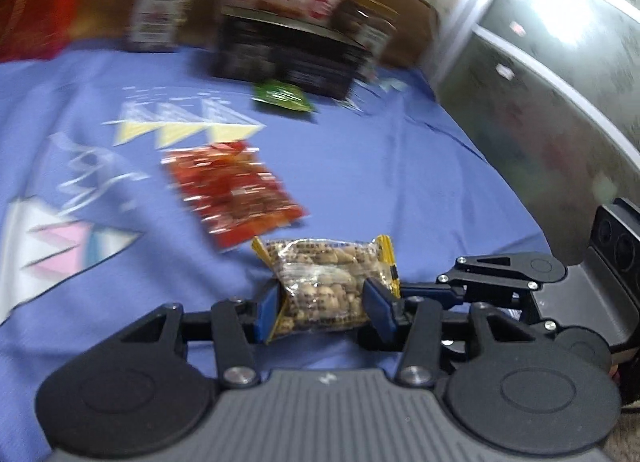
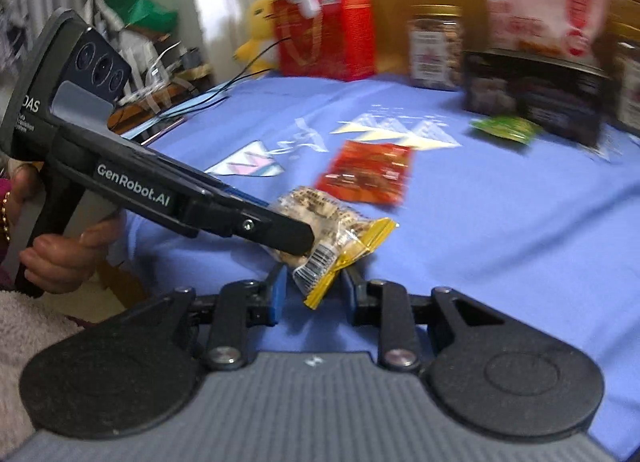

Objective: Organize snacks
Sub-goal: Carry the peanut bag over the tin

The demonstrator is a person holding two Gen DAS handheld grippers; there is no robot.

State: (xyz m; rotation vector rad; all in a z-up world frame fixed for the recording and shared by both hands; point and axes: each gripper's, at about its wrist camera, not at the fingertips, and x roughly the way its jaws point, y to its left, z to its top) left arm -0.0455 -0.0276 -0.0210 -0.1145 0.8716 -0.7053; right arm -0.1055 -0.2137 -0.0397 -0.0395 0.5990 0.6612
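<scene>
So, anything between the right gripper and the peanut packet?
Nothing visible. The left gripper grips the peanut packet across its middle, and the packet's yellow end hangs between the right gripper's open jaws, with a gap showing on each side.

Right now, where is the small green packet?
The green packet lies flat on the blue cloth at the far side, just in front of the black box, beyond the red packet.

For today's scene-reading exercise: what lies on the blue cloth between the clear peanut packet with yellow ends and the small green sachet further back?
A flat red snack packet lies between the peanut packet and green sachet; both wrist views show it.
</scene>
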